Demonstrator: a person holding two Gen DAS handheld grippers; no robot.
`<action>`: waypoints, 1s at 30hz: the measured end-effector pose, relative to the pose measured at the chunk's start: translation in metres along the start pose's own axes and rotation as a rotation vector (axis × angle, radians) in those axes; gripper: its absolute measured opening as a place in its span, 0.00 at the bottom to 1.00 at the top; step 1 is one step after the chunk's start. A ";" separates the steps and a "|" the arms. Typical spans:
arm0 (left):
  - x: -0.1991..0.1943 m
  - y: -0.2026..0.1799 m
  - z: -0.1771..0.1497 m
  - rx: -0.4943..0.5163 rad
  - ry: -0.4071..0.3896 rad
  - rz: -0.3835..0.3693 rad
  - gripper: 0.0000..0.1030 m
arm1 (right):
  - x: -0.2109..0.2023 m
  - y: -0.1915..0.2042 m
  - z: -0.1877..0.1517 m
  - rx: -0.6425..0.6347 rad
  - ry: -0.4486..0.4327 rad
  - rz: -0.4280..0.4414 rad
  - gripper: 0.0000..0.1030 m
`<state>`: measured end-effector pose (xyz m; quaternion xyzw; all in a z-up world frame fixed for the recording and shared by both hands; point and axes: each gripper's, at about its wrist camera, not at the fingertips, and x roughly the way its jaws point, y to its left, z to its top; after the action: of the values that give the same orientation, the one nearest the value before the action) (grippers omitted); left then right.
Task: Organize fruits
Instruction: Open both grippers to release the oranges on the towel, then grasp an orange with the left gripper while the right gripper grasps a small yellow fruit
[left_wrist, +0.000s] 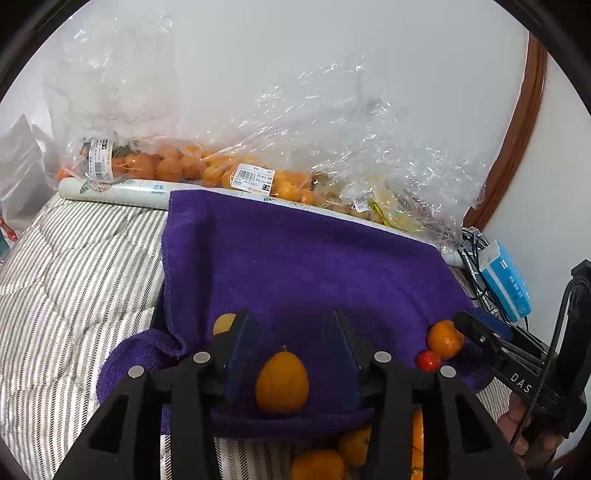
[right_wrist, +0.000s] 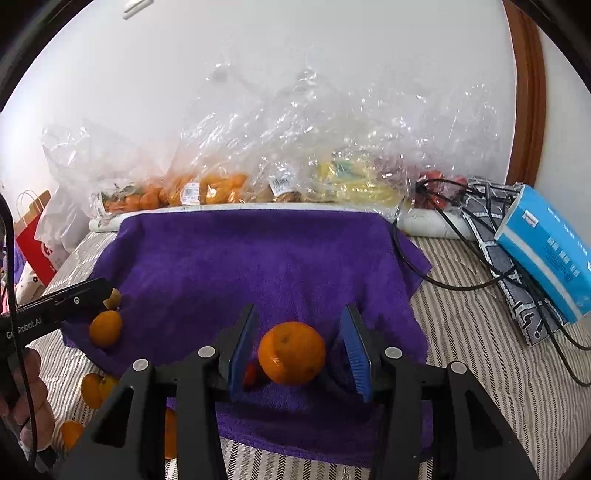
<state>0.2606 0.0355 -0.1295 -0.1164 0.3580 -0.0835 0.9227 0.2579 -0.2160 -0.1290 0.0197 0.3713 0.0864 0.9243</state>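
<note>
A purple towel (left_wrist: 303, 258) lies on the striped bed. My left gripper (left_wrist: 291, 332) is open, its jaws on either side of a small oval orange fruit (left_wrist: 282, 382) on the towel's near edge. A yellowish fruit (left_wrist: 223, 324) sits just left of its left finger. My right gripper (right_wrist: 299, 328) is open around a round mandarin (right_wrist: 291, 352), with a small red fruit (right_wrist: 250, 373) by its left finger. In the left wrist view the mandarin (left_wrist: 445, 339) and red fruit (left_wrist: 427, 360) lie at the right gripper's tip. Several oranges (left_wrist: 351, 443) lie off the towel's near edge.
Clear plastic bags of oranges (left_wrist: 177, 166) and yellow fruit (right_wrist: 351, 177) line the wall behind a white roll (left_wrist: 122, 192). A blue tissue pack (right_wrist: 550, 247), black cables (right_wrist: 443, 258) and a patterned cloth lie at the right. A red paper bag (right_wrist: 33, 236) stands at the left.
</note>
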 end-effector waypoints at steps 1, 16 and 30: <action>-0.002 -0.001 -0.001 0.007 -0.011 0.007 0.40 | -0.001 0.000 0.000 0.006 0.002 0.006 0.45; -0.041 0.014 -0.022 0.029 -0.067 0.091 0.41 | -0.047 0.013 0.001 0.067 -0.002 0.017 0.45; -0.085 0.053 -0.062 -0.047 -0.072 0.151 0.42 | -0.061 0.057 -0.063 0.030 0.134 0.072 0.37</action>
<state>0.1598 0.0968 -0.1338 -0.1136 0.3340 -0.0012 0.9357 0.1629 -0.1727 -0.1274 0.0412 0.4326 0.1149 0.8933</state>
